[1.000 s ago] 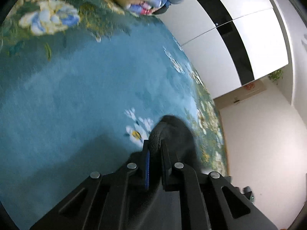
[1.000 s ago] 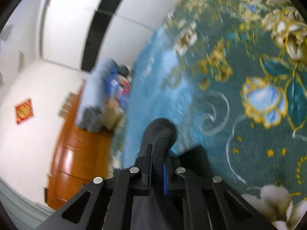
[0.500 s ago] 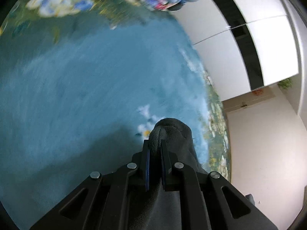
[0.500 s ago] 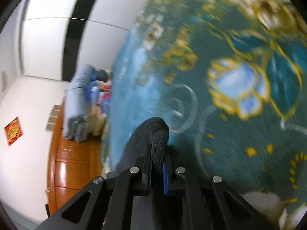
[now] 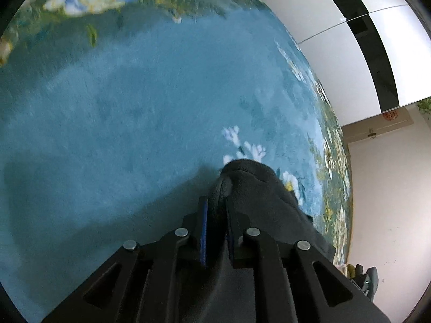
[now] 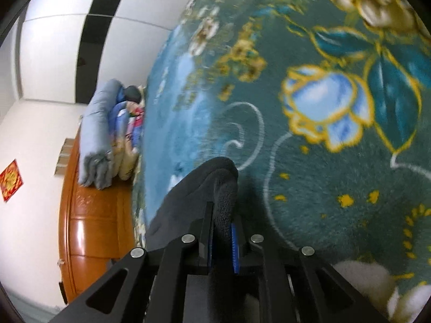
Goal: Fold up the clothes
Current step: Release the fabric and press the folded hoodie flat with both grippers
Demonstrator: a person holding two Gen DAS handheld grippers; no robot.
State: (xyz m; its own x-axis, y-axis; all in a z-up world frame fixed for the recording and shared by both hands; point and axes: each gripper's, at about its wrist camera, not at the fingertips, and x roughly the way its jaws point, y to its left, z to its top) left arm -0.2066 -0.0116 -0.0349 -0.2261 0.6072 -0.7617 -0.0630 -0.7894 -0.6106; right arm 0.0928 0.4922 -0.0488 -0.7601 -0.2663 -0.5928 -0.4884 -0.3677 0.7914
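left gripper (image 5: 215, 210) clamps dark garment (image 5: 258, 185) edge | right gripper (image 6: 223, 215) likewise | blanket (image 5: 121, 102) ahead

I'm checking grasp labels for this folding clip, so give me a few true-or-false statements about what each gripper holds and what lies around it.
1. The left gripper is shut on dark grey fabric. True.
2. The right gripper is open and holds nothing. False: it is shut on a fold of the dark grey fabric.
3. The surface under both grippers is a teal blanket with a flower pattern. True.
4. A stack of folded bedding lies by the wooden headboard in the right wrist view. True.
5. The fabric in the grippers is bright red. False: it is dark grey.
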